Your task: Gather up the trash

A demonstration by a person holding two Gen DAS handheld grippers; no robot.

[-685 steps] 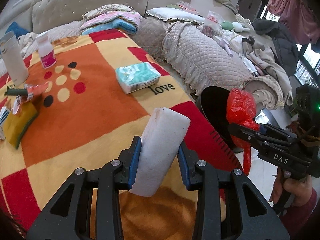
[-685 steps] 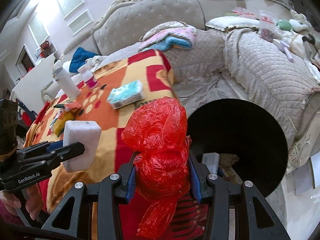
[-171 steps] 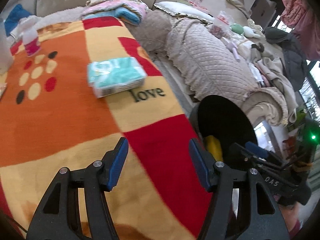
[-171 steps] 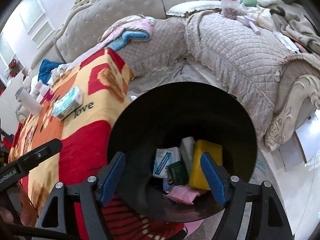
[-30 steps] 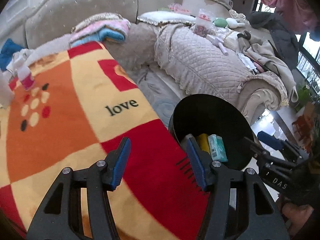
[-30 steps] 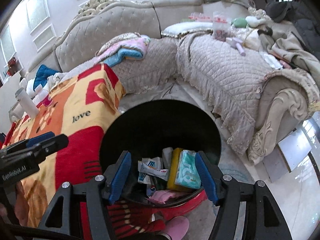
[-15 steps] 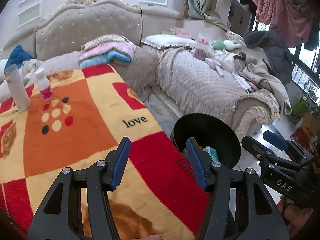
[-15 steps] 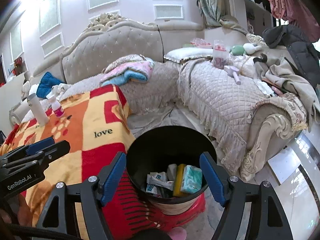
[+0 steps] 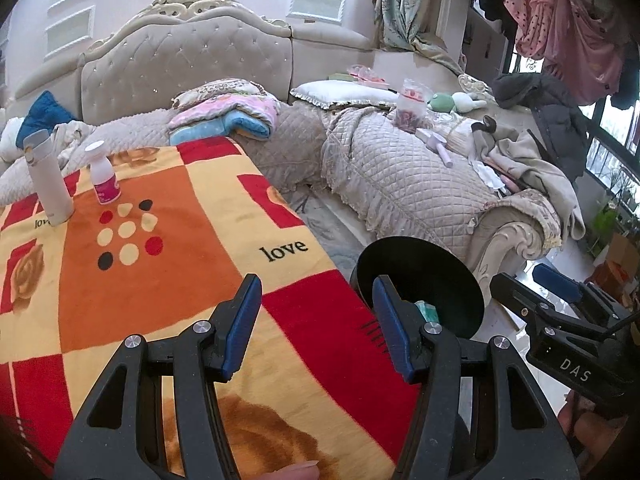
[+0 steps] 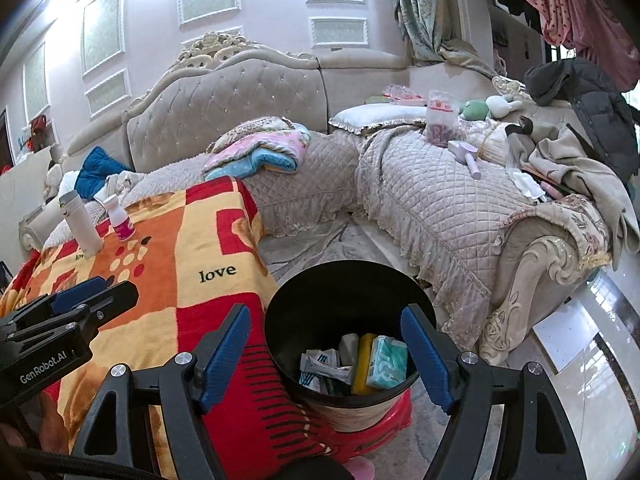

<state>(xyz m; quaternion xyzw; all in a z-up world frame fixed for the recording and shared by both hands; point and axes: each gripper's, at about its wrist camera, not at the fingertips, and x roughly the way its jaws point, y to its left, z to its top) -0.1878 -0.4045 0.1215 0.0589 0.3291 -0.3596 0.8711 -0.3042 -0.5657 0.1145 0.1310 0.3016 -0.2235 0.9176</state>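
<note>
A black trash bin (image 10: 348,280) stands on the floor beside the blanket-covered table (image 10: 192,240). Inside it lie a teal tissue pack (image 10: 387,362), a yellow sponge (image 10: 362,364) and white wrappers (image 10: 324,364). My right gripper (image 10: 325,310) hangs above the bin, open, with nothing between its blue pads. My left gripper (image 9: 316,284) is open and empty over the table's red near corner, with the bin (image 9: 420,264) just to its right. Each gripper shows at the edge of the other's view: the right one (image 9: 556,280), the left one (image 10: 92,296).
A tall white bottle (image 9: 48,178) and a small pink-labelled bottle (image 9: 104,178) stand at the table's far left. A quilted sofa (image 9: 400,176) with folded blankets and clothes wraps around behind. The bin rests on a red base (image 10: 384,420); a pink slipper (image 10: 360,468) lies nearby.
Both grippers have risen and drawn back from the bin, so it looks smaller and more sofa and wall show. The right jaws have widened a little.
</note>
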